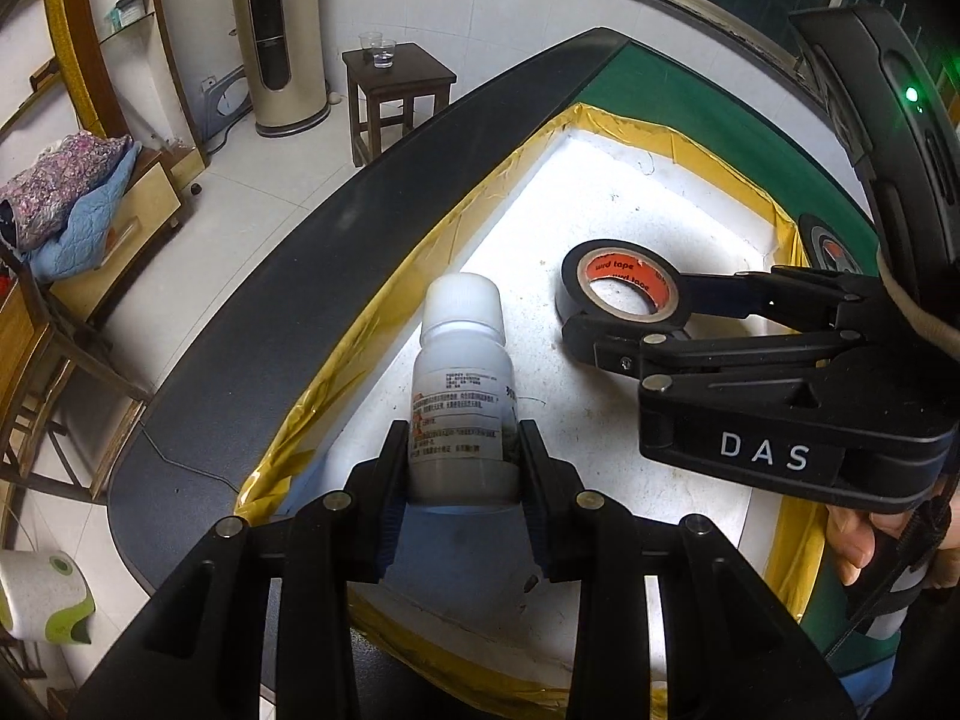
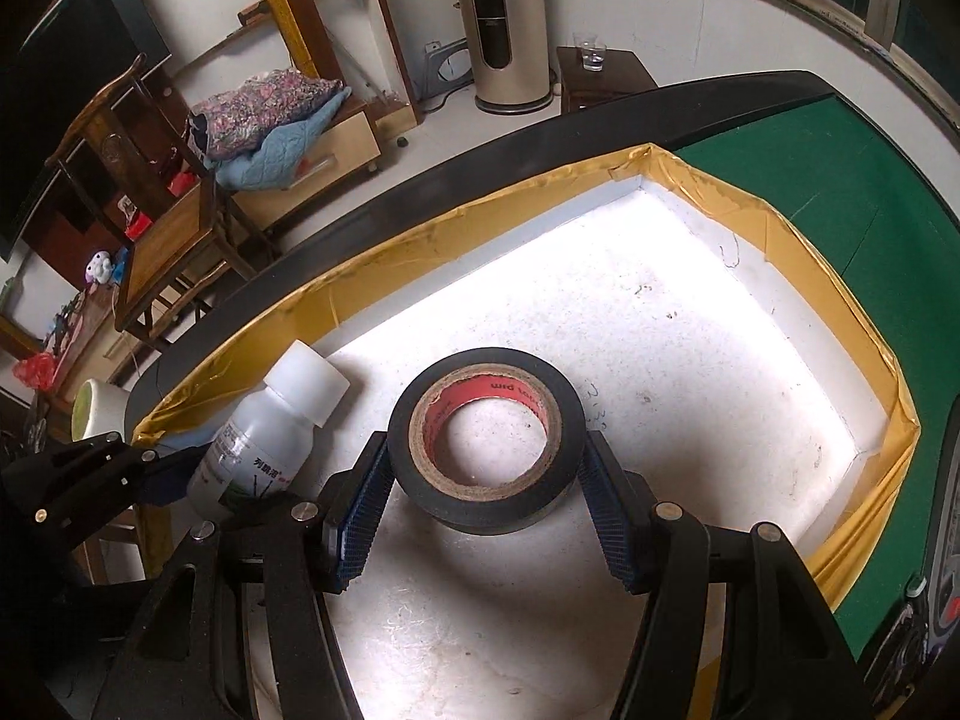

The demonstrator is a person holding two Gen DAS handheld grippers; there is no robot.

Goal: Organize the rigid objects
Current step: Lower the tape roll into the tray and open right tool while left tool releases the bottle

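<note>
Nearest in the left wrist view, the left gripper [image 1: 463, 480] pinches the base of the white bottle [image 1: 459, 384], which leans over the white tray floor close to the yellow-taped rim [image 1: 384, 324]. Just beyond, the right gripper [image 2: 486, 498] clamps the black tape roll [image 2: 486, 438] by its outer wall, low over the tray [image 2: 690, 312]. To finish well, I would lower each until it rests flat before releasing, keeping bottle and roll apart. Farther off lies the green desk [image 2: 798, 180].
</note>
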